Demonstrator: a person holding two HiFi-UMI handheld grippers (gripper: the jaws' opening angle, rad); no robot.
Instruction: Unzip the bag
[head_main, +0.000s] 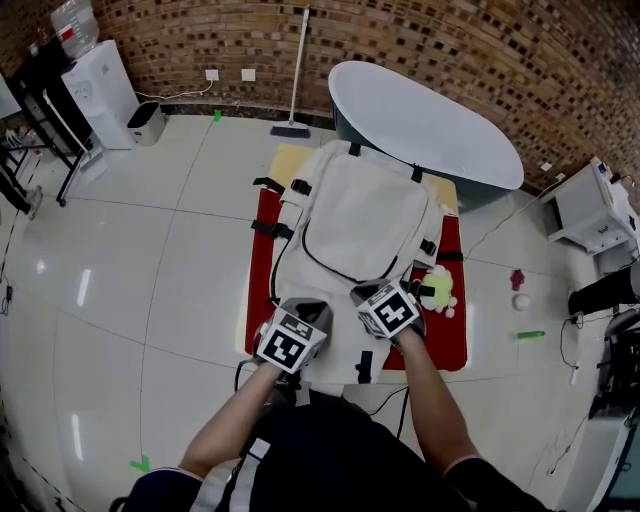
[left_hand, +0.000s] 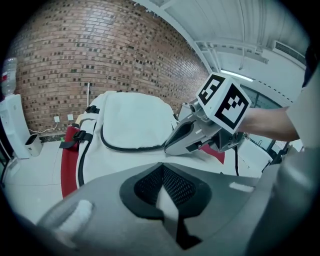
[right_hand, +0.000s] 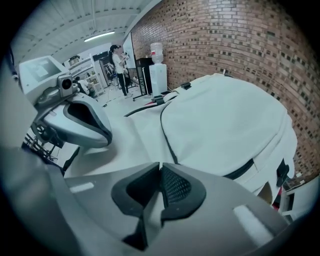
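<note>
Lying flat at the centre of the head view, the white backpack (head_main: 360, 215) rests on a red-covered surface (head_main: 262, 270), its black zip line curving across the front panel. The left gripper (head_main: 308, 305) and right gripper (head_main: 366, 294) both sit at the bag's lower edge, just beside each other. A green and yellow plush toy (head_main: 438, 290) lies at the bag's lower right, and a white bathtub (head_main: 425, 120) stands beyond it, in the upper part of the frame.

In the left gripper view, the left gripper's (left_hand: 161, 165) fingers are closed tip to tip over the white fabric. I cannot tell whether any fabric is pinched. The right gripper (left_hand: 170, 149) lies on the bag at centre right.

In the right gripper view, the right gripper's (right_hand: 160, 165) fingers are pressed together just beside the zip line, with nothing discernible between them. The backpack fills the right of the frame.
</note>
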